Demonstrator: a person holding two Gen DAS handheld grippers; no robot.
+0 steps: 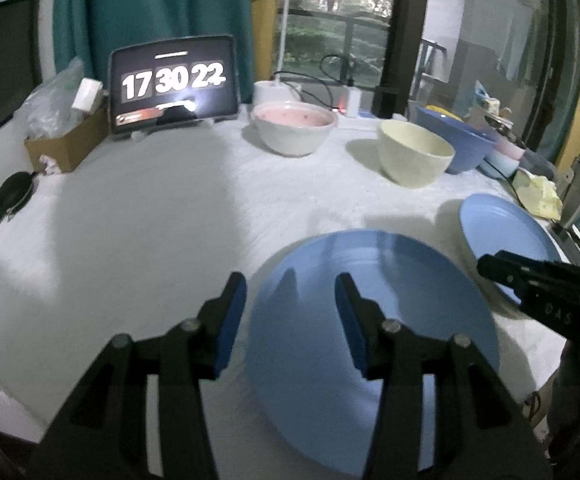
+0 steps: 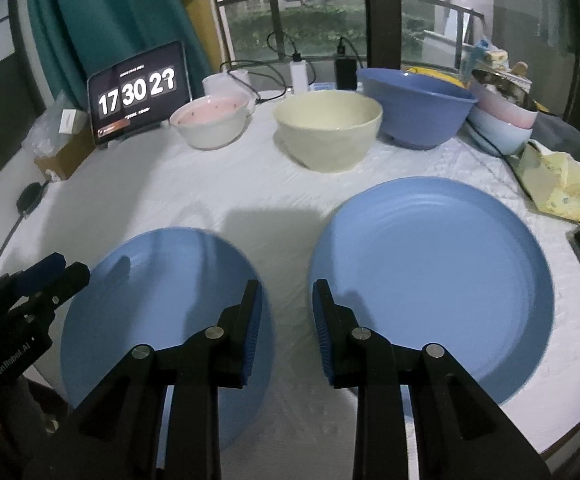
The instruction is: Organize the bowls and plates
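Broadly, a table under a white cloth point(image 2: 218, 200) fills both wrist views, set by a window with a teal curtain point(image 2: 102, 16).

Two blue plates lie flat on the near half, side by side and apart. Right plate point(image 2: 442, 272), the bigger in the right wrist view, sits near the table's right edge. Left plate point(image 2: 158, 304) lies at the front edge, its near rim about at the cloth's edge.

Bowls stand in a loose row behind the plates: blue bowl point(image 2: 418, 108) farthest right, cream bowl point(image 2: 330, 132) just beside it, white bowl with pink inside point(image 2: 210, 120) further left, apart from the cream one. More stacked pale bowls point(image 2: 502, 124) crowd behind the blue bowl at the right edge.

Tablet showing a clock point(image 2: 138, 92) leans at the back left, beside a cardboard box point(image 2: 62, 160).

Left gripper point(image 1: 290, 300): fingers spread, nothing between them, hanging over the left rim of the left plate. Right gripper point(image 2: 286, 304): fingers a narrower gap apart, empty, above the bare cloth between the two plates.
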